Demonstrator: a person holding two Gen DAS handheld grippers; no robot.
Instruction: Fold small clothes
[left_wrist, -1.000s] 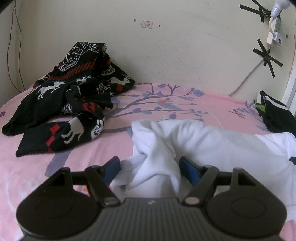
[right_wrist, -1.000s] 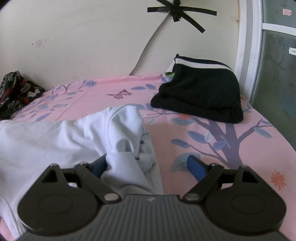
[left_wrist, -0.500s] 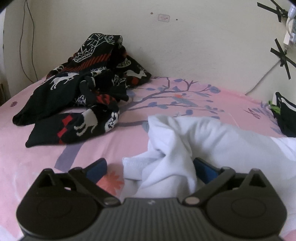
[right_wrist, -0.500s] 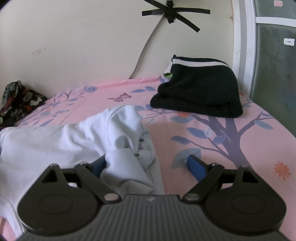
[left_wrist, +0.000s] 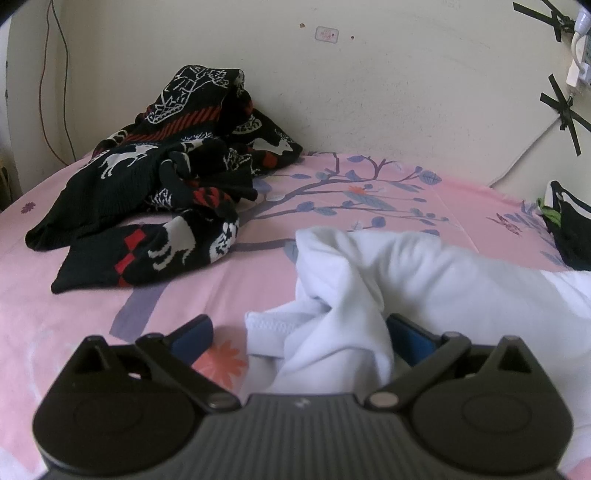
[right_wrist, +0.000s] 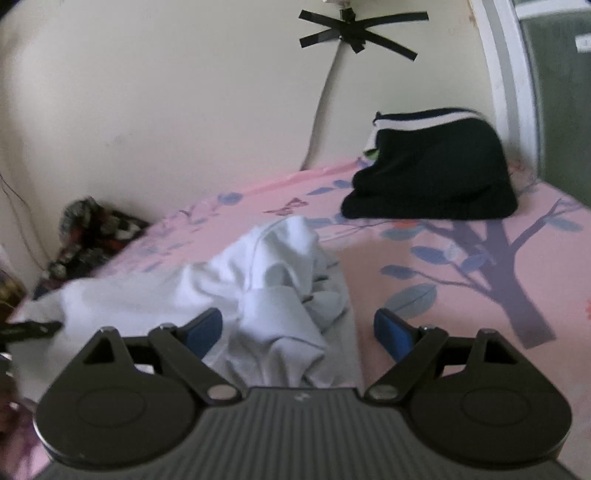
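Note:
A white garment (left_wrist: 424, 280) lies crumpled on the pink bed sheet (left_wrist: 92, 295). My left gripper (left_wrist: 299, 332) is open, its jaws wide apart around the garment's bunched left end, which lies loose between them. In the right wrist view the same white garment (right_wrist: 266, 273) has its bunched right end between the open jaws of my right gripper (right_wrist: 299, 328). The cloth rests on the bed and neither gripper pinches it.
A black patterned sweater (left_wrist: 162, 192) lies heaped at the back left against the wall, and shows blurred in the right wrist view (right_wrist: 92, 236). A folded black garment with a white stripe (right_wrist: 432, 173) sits at the back right, by a window frame (right_wrist: 509, 85).
The left gripper opened, let go of the white cloth and drew back to the left. The right gripper stayed open and swung right, its view now blurred.

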